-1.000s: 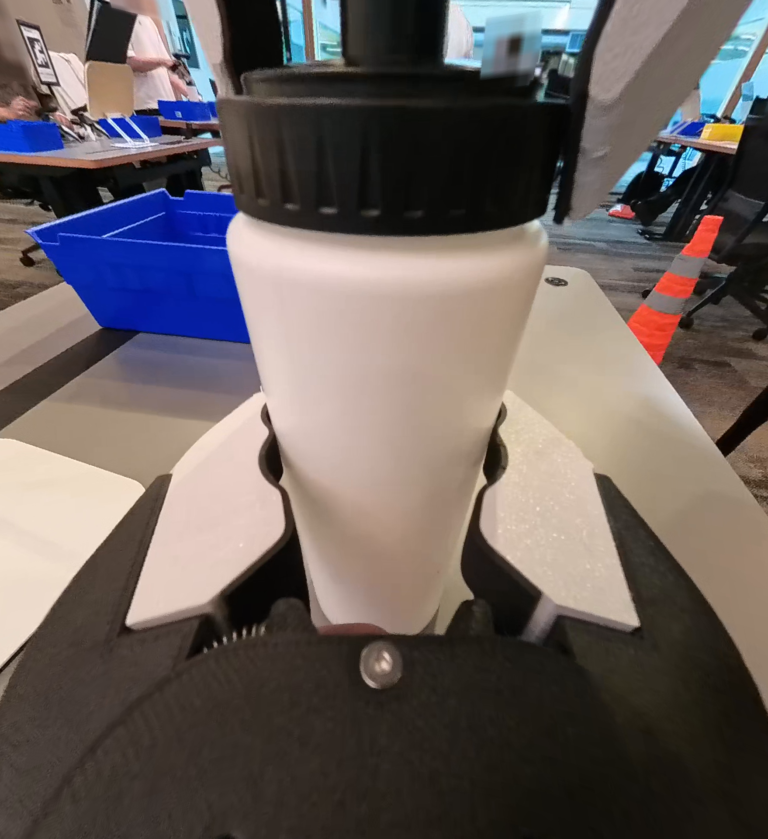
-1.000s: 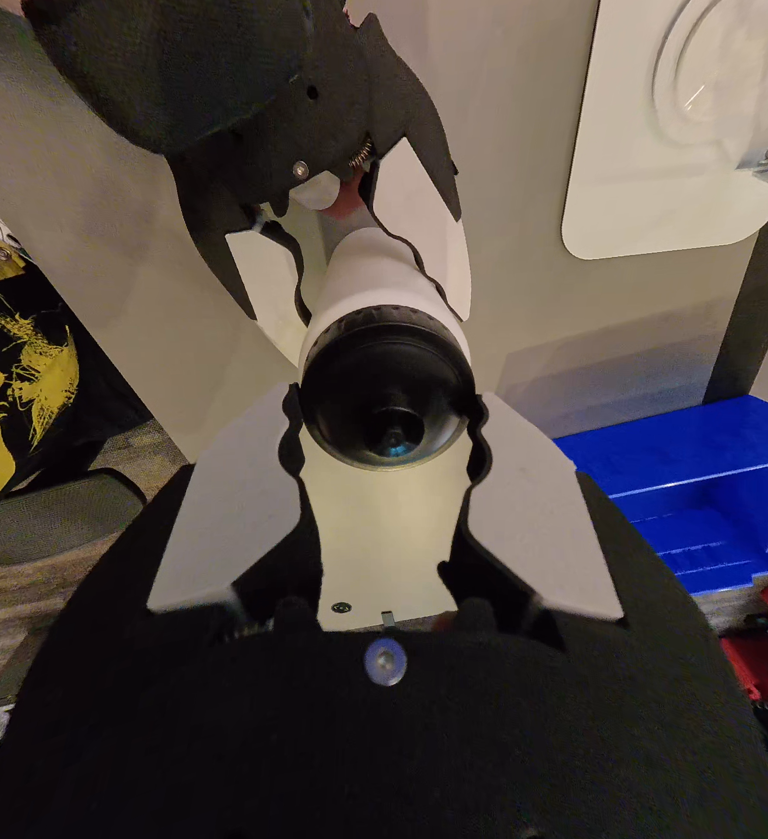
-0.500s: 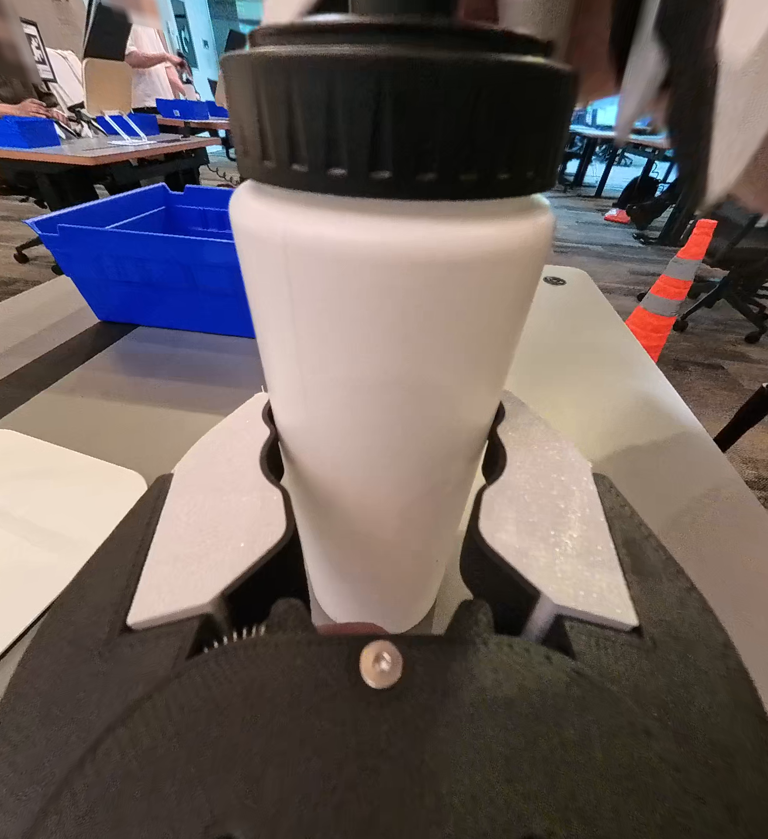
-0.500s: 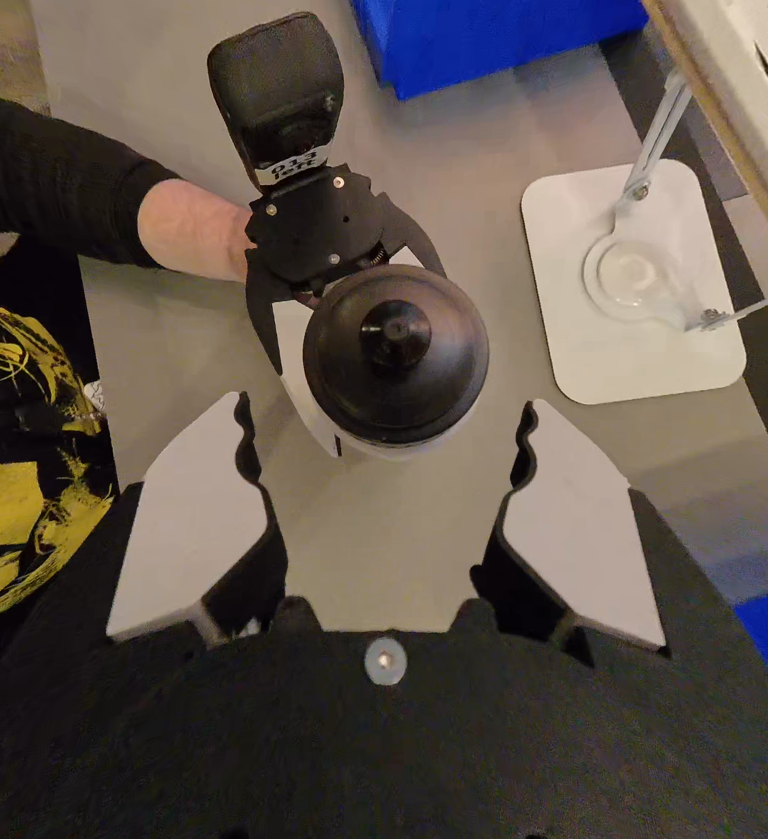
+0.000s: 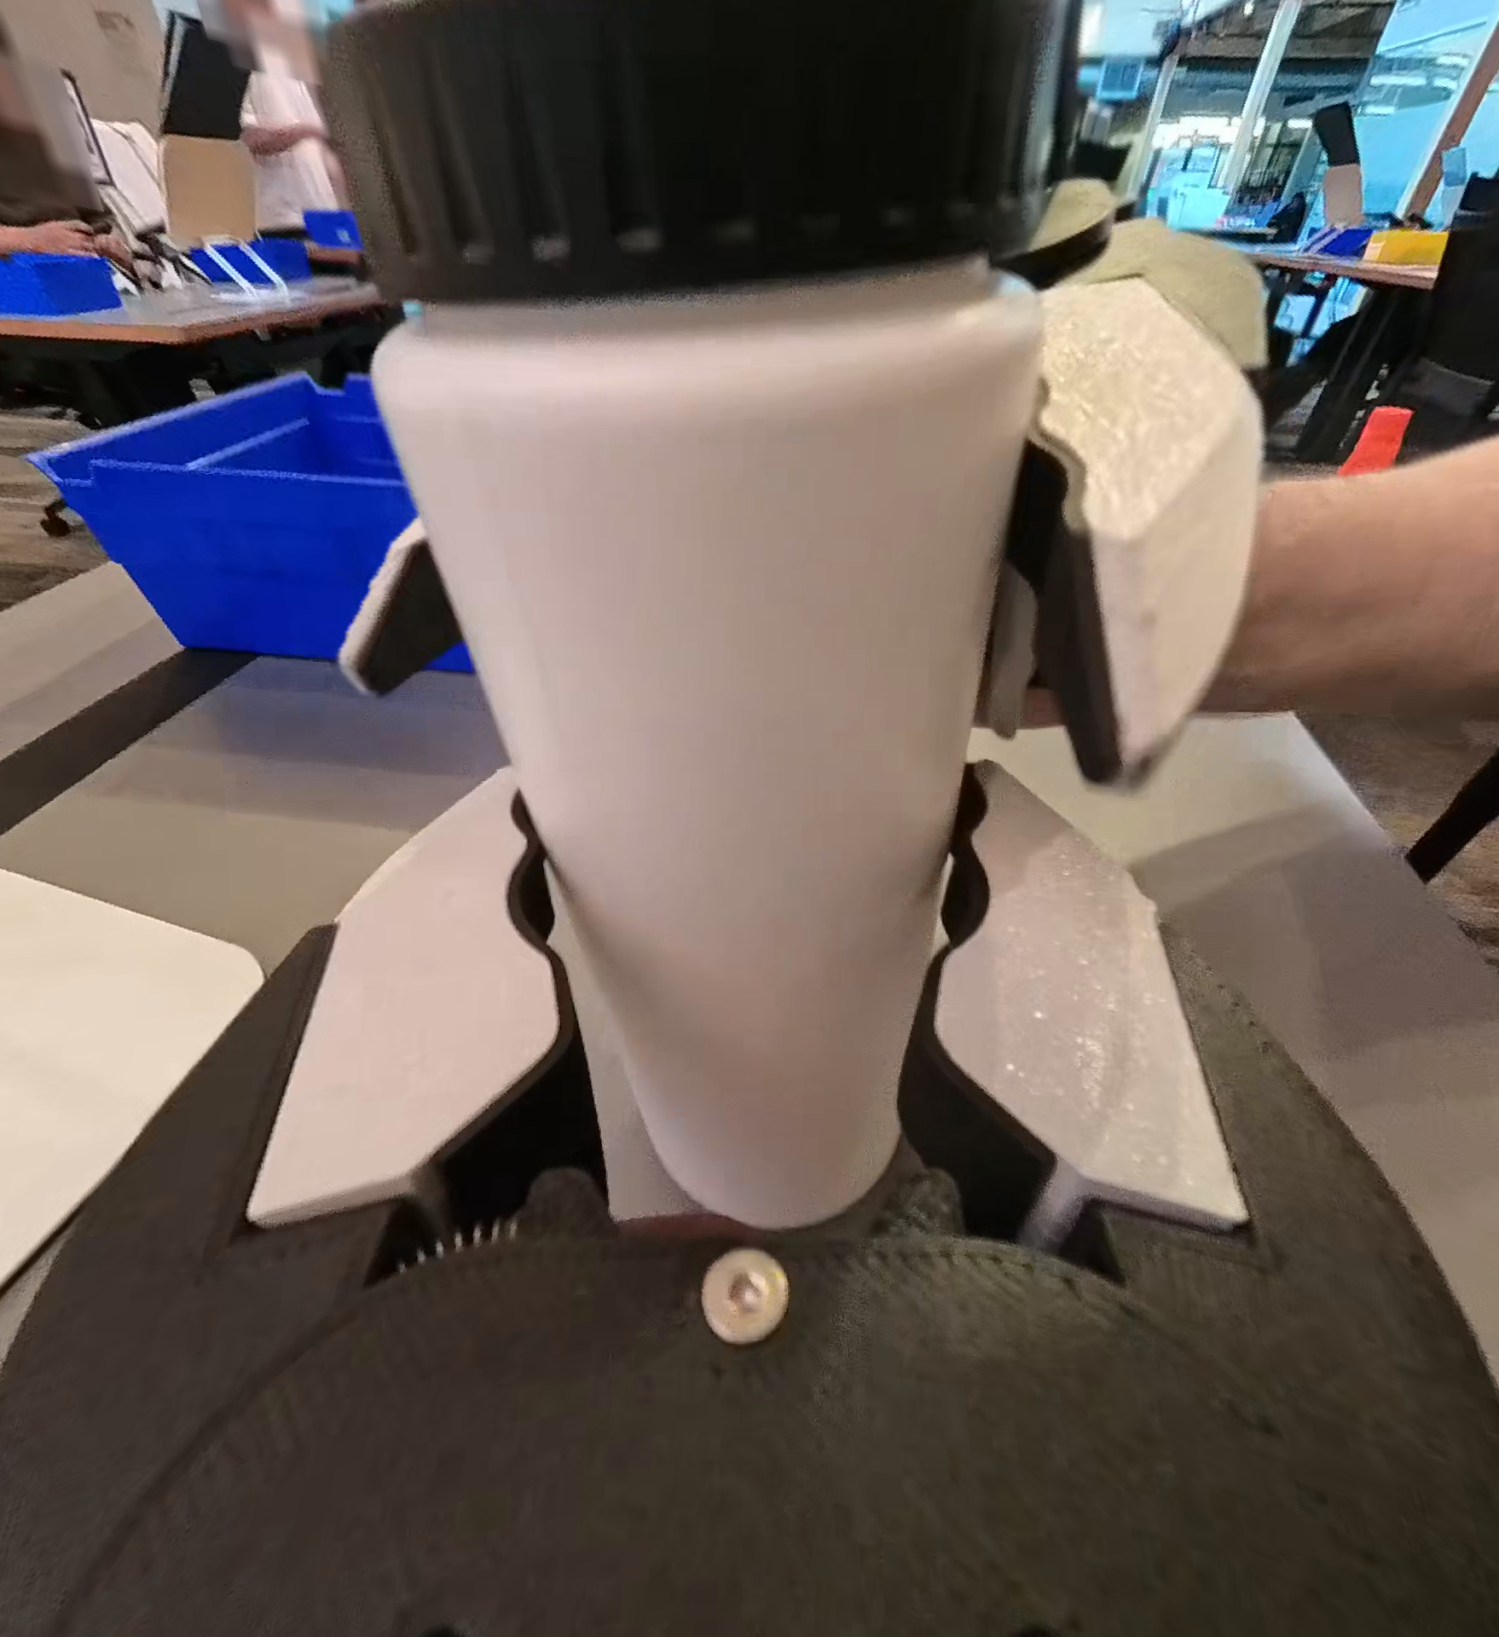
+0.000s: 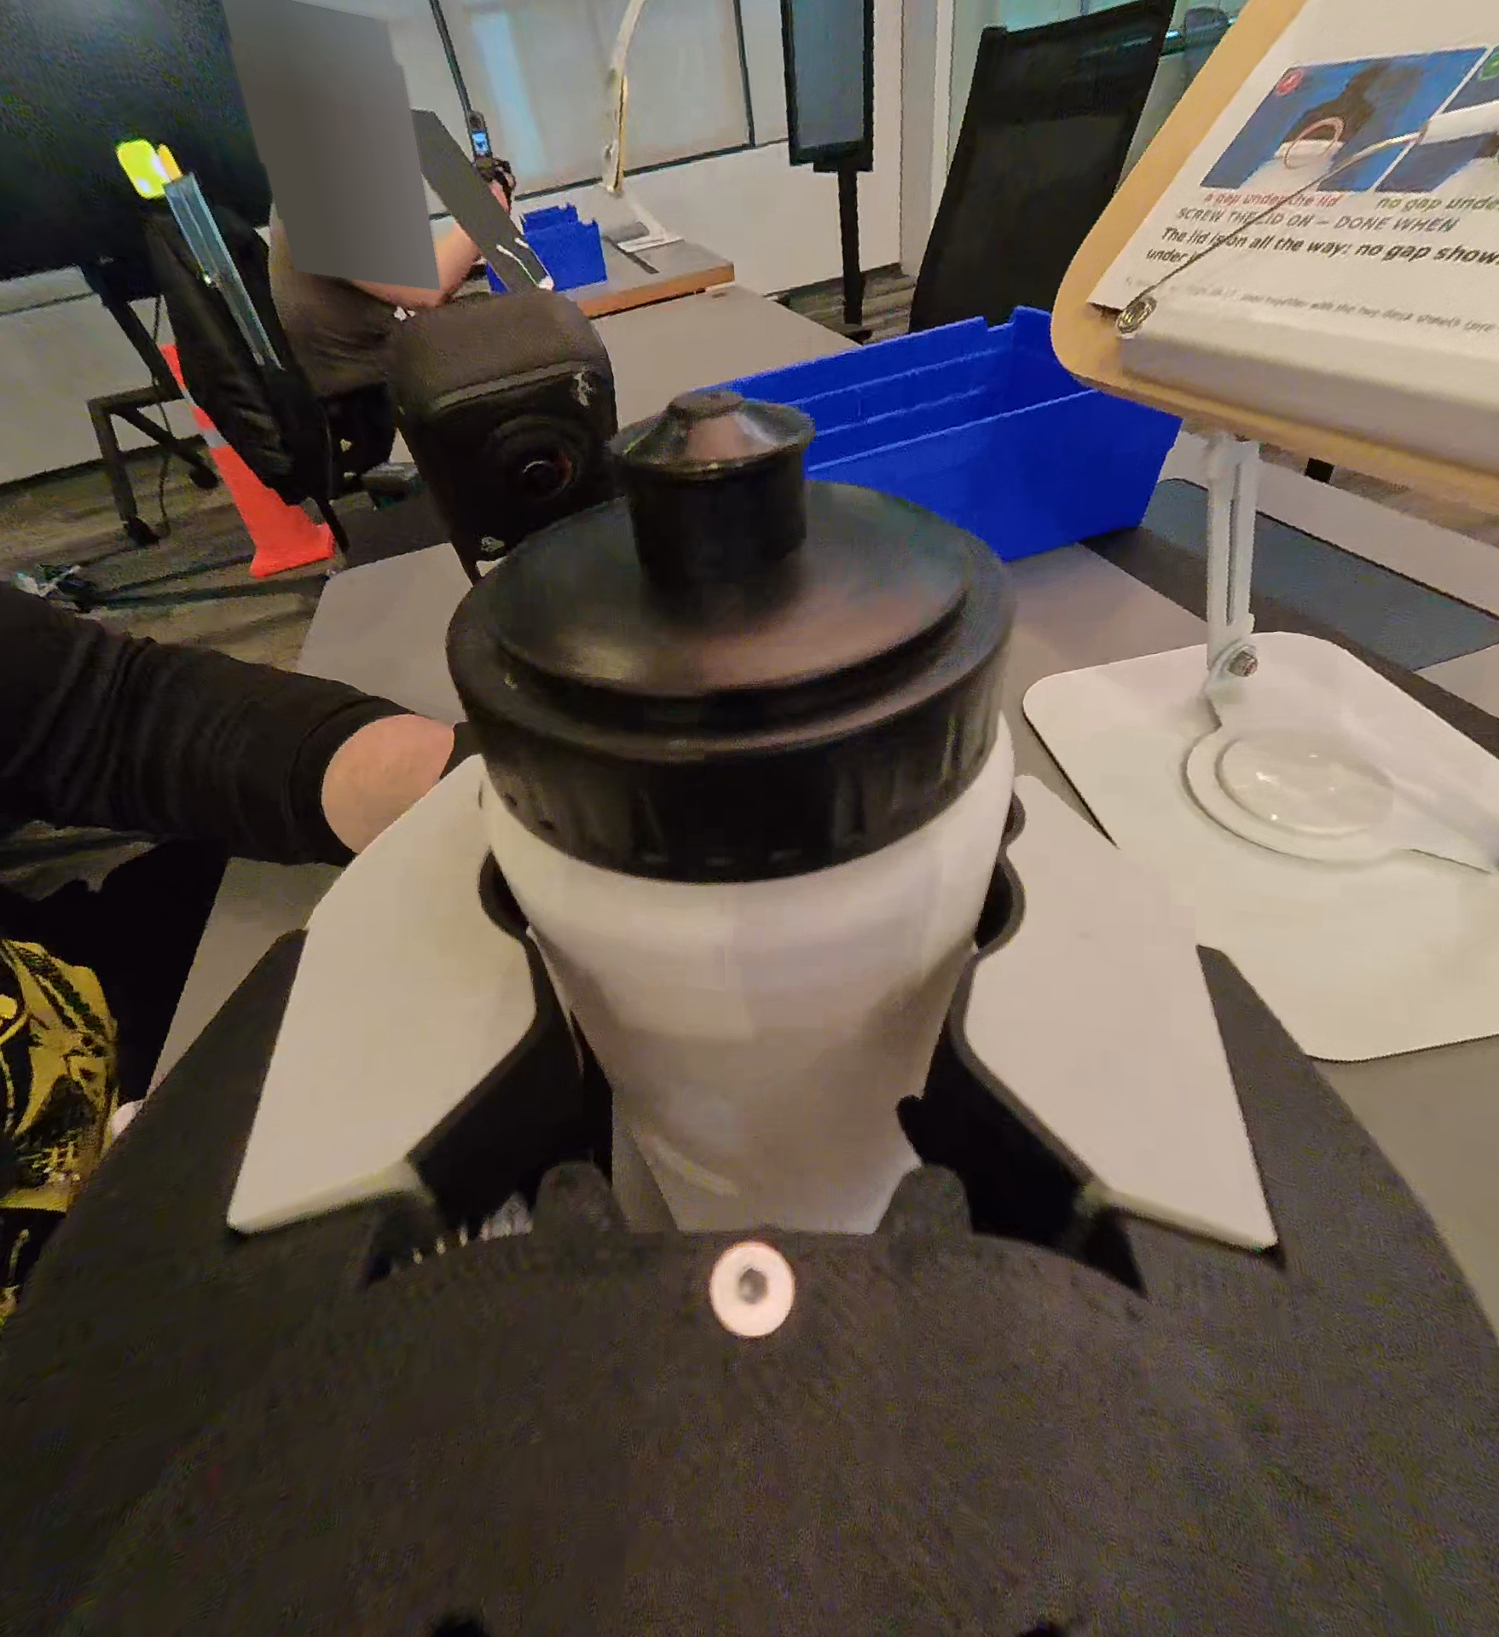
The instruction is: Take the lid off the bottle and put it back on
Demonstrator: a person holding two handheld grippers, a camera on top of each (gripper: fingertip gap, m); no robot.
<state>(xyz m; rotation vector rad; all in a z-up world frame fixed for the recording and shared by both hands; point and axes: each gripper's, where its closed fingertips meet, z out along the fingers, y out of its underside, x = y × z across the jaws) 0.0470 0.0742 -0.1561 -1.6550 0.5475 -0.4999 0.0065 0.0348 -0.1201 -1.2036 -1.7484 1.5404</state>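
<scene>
Gripping low on the white bottle [image 5: 710,691], the left tongs [image 5: 741,895] are clenched on its body, scalloped inner edges pressed to both sides. Bottle stands upright at the middle of the grey tabletop [image 5: 223,797]; whether its base rests on the surface is hidden by the tongs. Black ribbed lid [image 6: 728,709] with pull spout is seated on the neck, no gap visible under the rim.

Right tongs [image 6: 746,895] straddle the upper bottle body just below the lid. Fingers [image 6: 392,1001] sit at or very near the white wall on both sides; contact cannot be confirmed from either view, so the grip state is undetermined. They are on the body, not on the lid.

Surroundings: blue bin [image 6: 967,416] at the far side, white stand base [image 6: 1348,930] to the right carrying a clipboard [image 6: 1348,177], orange cone [image 6: 272,523] on the floor to the far left.

Handling judgement: bottle looks like thin squeezable plastic, probably light, smooth and somewhat slippery; a hard squeeze would likely dent the wall. Lid is stiff, and its vertical ribs give the best purchase for turning. Suggested hold: left tongs low on the body as an anchor, right tongs raised onto the ribbed band, not the narrow spout.
</scene>
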